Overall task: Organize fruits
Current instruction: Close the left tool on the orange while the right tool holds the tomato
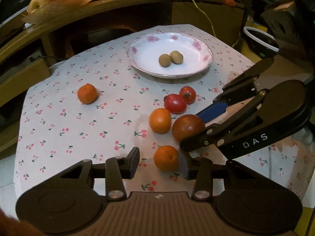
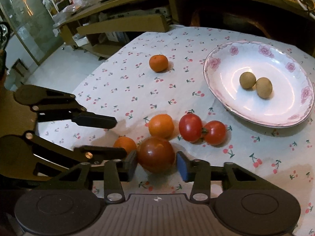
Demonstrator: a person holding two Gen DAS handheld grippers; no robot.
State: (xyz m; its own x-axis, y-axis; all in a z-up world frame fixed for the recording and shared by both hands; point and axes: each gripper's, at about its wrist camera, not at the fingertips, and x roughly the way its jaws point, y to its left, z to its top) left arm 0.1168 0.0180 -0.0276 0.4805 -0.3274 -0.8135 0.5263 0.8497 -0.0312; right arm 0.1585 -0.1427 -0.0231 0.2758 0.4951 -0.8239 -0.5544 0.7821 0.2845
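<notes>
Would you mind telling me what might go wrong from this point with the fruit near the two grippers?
1. The right gripper straddles the dark tomato with fingers open; closing off-centre may squirt it into the nearest orange.
2. The left gripper has that orange against one pad only; it may roll away.
3. The grippers sit close together and may collide.

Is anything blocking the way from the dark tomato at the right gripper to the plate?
Yes: two red tomatoes lie on the cloth between the dark tomato, which sits between the open right gripper fingers, and the plate.
</notes>
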